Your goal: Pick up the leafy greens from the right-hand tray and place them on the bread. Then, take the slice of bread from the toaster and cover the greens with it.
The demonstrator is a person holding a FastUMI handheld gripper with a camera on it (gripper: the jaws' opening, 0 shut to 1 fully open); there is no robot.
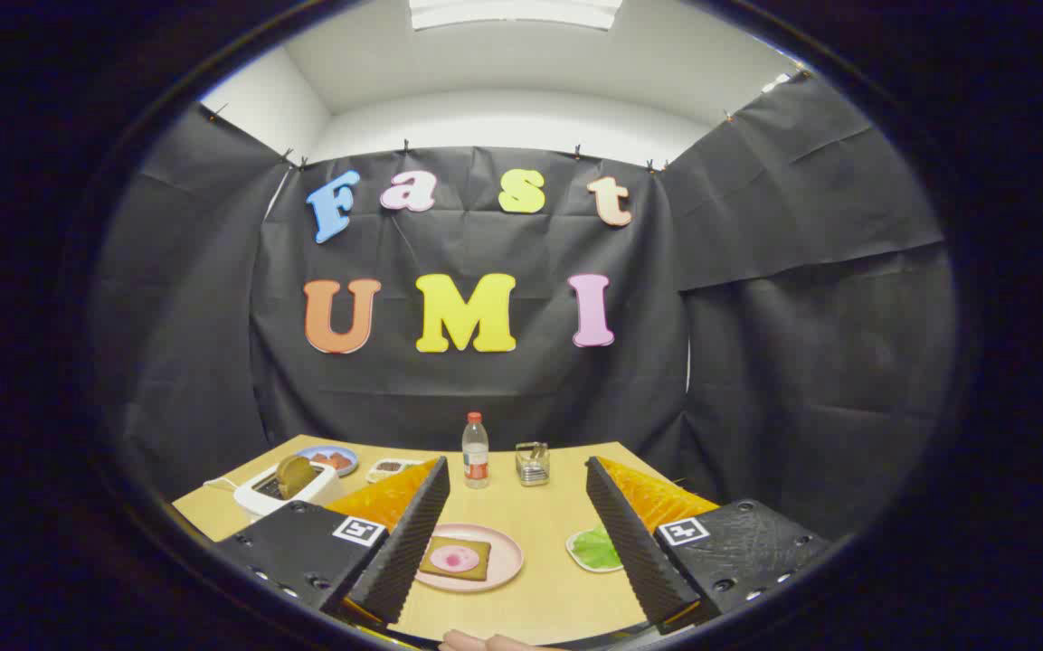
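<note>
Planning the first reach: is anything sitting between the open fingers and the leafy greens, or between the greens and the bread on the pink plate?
Nothing visible blocks either path. The gripper is open above the wooden table; the green leafy greens on their small white tray lie beside one finger, and bare tabletop separates them from the brown bread slice on the round pink plate.

Black cloth wall point(485, 380) hangs behind wooden table point(548, 506), creased, clipped along top edge; more black cloth panels point(810, 298) close in both sides; white wall point(512, 117) and white ceiling above cloth; bright ceiling light panel point(514, 11) overhead; tabletop light tan, evenly lit.
</note>
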